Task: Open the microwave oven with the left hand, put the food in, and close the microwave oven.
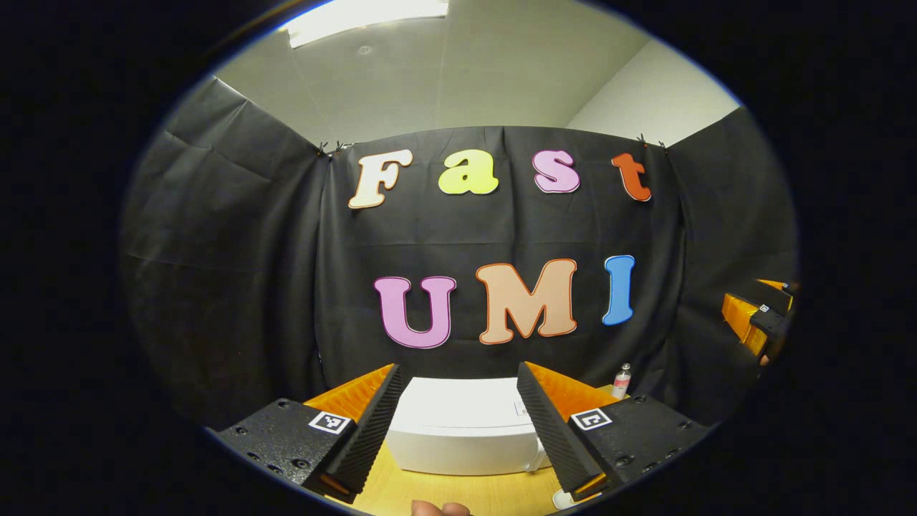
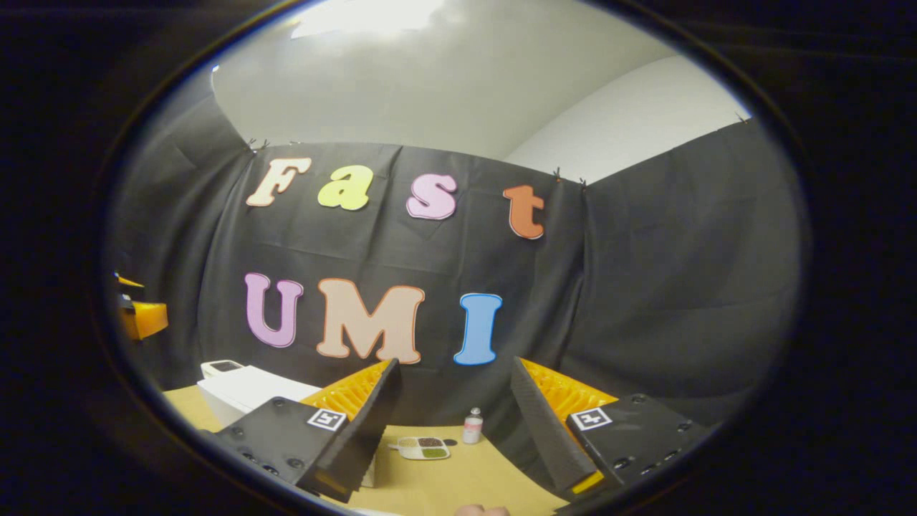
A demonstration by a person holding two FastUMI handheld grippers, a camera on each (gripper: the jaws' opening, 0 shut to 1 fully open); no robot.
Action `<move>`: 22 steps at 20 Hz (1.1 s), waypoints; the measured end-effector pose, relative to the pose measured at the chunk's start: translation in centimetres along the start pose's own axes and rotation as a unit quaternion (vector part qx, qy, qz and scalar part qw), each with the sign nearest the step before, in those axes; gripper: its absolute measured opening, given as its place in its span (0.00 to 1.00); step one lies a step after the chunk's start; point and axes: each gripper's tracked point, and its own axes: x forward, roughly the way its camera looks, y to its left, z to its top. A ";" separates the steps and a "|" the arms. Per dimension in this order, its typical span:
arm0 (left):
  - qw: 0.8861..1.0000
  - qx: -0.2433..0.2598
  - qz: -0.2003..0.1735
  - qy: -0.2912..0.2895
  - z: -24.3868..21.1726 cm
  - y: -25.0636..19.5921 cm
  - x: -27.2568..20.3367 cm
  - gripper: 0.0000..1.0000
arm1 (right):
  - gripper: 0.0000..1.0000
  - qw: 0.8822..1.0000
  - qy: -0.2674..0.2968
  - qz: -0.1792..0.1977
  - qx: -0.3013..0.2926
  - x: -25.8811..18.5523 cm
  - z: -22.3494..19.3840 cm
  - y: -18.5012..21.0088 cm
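Observation:
A white microwave oven [image 1: 462,430] stands on the wooden table [image 1: 458,494], straight ahead of my left gripper [image 1: 458,367] and lower than it. Its door looks closed. My left gripper is open and holds nothing. In the right gripper view the microwave oven [image 2: 243,390] sits at the left. The food is a small white tray [image 2: 424,448] with dark and green portions, lying on the table [image 2: 458,480] ahead of my right gripper [image 2: 455,362]. That gripper is open and empty, raised above the table.
A small bottle with a pale cap [image 2: 472,426] stands just behind the tray, also the bottle [image 1: 622,381] right of the microwave. A small white object [image 2: 222,367] rests by the microwave's top. A fingertip [image 1: 440,509] pokes in at the bottom.

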 end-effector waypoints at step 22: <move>0.984 0.045 -0.122 0.119 -27.0 -14.1 6.9 0.98 | 0.96 0.995 -0.002 -0.038 -0.088 -2.5 0.9 -6.3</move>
